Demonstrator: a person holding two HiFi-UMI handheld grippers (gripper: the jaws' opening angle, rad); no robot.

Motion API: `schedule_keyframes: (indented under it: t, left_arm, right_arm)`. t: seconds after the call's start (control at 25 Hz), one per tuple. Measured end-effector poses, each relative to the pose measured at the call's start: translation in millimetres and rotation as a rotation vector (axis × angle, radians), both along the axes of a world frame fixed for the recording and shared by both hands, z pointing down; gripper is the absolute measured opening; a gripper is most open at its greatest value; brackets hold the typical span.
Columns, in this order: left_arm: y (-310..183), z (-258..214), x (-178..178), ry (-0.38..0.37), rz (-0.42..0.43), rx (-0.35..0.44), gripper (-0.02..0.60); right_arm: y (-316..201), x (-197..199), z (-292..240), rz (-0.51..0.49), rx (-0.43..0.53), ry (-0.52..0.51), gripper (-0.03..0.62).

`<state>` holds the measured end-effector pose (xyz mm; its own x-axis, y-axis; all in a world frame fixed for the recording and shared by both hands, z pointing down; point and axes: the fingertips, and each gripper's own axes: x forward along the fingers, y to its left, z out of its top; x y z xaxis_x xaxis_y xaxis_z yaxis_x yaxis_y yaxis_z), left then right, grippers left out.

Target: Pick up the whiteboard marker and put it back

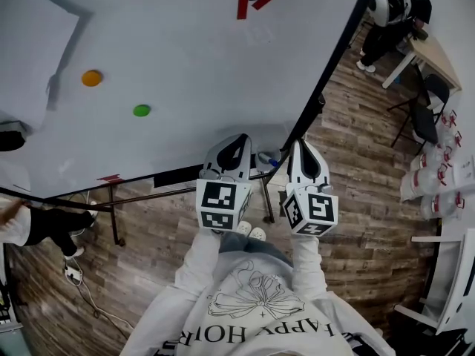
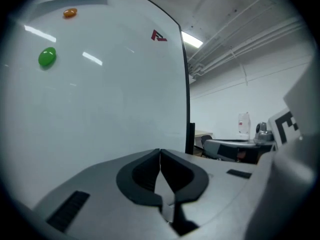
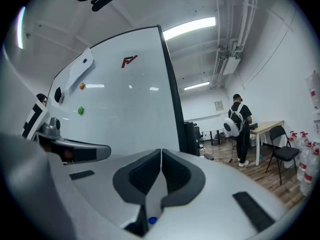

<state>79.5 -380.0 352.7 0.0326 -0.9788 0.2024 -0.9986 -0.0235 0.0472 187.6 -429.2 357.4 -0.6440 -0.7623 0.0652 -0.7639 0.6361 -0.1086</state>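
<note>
Your left gripper (image 2: 160,153): jaws pressed together, nothing between them. Your right gripper (image 3: 161,153): likewise closed, empty. Both point toward whiteboard (image 1: 185,58). Whiteboard marker (image 1: 272,160), blue-tipped, lies at board's lower edge, between your two grippers' noses, ungripped.

Wood-plank floor (image 1: 356,191); white walls (image 3: 280,74); ceiling strip light (image 3: 190,28); pale table (image 3: 267,127) with black folding chair (image 3: 285,153) beside it
</note>
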Motion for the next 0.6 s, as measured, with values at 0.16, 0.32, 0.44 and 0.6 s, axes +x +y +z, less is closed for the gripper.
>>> schedule_keyframes:
  t: [0.16, 0.32, 0.44, 0.6]
  left_arm:
    - [7.2, -9.4, -8.6, -0.002, -0.036, 0.041, 0.008]
    - [11.8, -13.0, -14.1, 0.006, -0.049, 0.051, 0.007]
    - [13.0, -16.1, -15.3, 0.007, -0.05, 0.06, 0.006]
    - [12.9, -18.2, -13.4, -0.004, -0.047, 0.063, 0.006]
  right_arm:
    - [4.8, -0.2, -7.1, 0.005, 0.014, -0.007, 0.008]
    - [7.3, 1.6, -10.5, 0.015, 0.019, -0.012, 0.008]
    - [8.3, 2.6, -11.8, 0.021, 0.023, -0.015, 0.008]
    - [8.9, 5.2, -12.3, 0.03, 0.023, -0.013, 0.008]
